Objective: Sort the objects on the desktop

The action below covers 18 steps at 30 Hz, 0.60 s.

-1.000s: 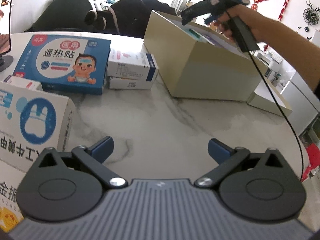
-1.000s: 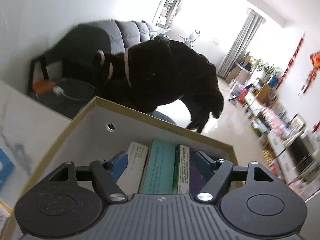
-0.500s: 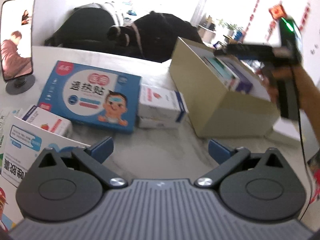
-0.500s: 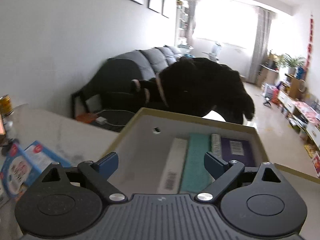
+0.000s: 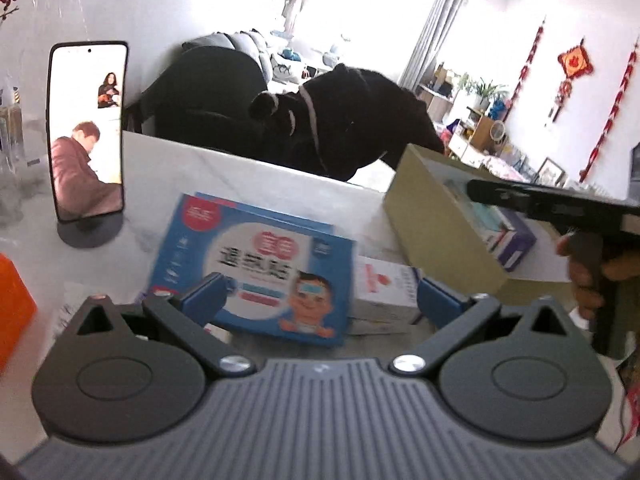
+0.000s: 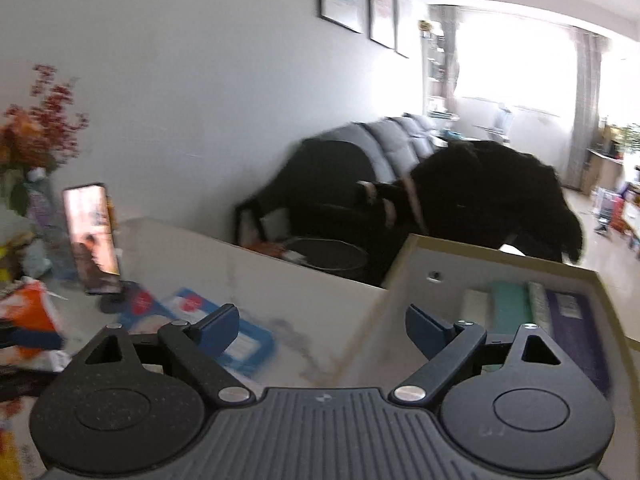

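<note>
Tan open-top box (image 5: 436, 220) on marble table (image 5: 248, 176), at 2 o'clock in left wrist view. Inside, standing on edge side by side: white pack (image 6: 474, 302), teal pack (image 6: 510, 306), purple pack (image 6: 568, 316); rest of interior bare.

Left hand-held gripper (image 5: 320, 296): released, jaws wide, nothing between. Past it at 12 o'clock, blue fever-patch box (image 5: 256, 264) flat on table; small white med box (image 5: 384, 288) touching its right edge, just beside tan box.

Right hand-held gripper (image 6: 322, 324): released, empty, over tan box's left wall. Blurred.

Phone on stand (image 5: 86, 136) at 10 o'clock, screen lit. Orange item (image 5: 12, 300) at 9 o'clock, cannot ID.
</note>
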Each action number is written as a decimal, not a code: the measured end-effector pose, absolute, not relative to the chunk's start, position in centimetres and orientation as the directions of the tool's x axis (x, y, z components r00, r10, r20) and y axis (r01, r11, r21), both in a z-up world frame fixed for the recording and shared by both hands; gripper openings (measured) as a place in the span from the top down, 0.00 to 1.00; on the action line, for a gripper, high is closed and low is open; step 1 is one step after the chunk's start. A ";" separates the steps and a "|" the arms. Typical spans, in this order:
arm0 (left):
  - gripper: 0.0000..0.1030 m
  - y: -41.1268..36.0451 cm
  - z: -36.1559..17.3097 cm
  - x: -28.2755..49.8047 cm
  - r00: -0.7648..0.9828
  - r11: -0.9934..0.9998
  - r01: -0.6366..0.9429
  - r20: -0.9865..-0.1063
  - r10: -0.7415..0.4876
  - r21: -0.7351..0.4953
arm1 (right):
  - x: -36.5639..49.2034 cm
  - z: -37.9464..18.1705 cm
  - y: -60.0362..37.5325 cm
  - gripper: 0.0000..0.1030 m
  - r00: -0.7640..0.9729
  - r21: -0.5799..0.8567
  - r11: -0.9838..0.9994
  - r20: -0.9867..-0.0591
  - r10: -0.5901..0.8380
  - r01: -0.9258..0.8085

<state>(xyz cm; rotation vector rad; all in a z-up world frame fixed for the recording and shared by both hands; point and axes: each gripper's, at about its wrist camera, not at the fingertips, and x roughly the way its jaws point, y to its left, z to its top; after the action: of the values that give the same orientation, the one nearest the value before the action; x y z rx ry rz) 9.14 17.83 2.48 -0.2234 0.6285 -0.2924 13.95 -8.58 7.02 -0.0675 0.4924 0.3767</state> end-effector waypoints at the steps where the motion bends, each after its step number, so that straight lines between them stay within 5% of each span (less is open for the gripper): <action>1: 0.00 18.4 2.3 9.7 0.767 0.937 0.199 -0.550 -0.331 -0.287 | 14.0 7.2 -8.0 0.11 0.801 0.040 0.920 -0.479 0.359 -0.389; 11: 0.00 21.6 -1.3 14.9 0.747 0.959 0.149 -0.607 -0.270 -0.242 | 16.9 5.2 -1.3 0.27 0.668 0.170 0.873 -0.583 0.463 -0.457; 18: 0.00 22.5 -2.5 17.0 0.713 0.945 0.147 -0.631 -0.307 -0.293 | 19.0 2.5 1.8 0.27 0.587 0.218 0.876 -0.670 0.455 -0.431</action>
<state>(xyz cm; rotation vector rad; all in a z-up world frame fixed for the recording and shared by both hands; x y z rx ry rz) 16.95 22.46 -2.55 -0.2285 0.7363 -0.2540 19.01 1.77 2.46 0.0331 0.7898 0.5162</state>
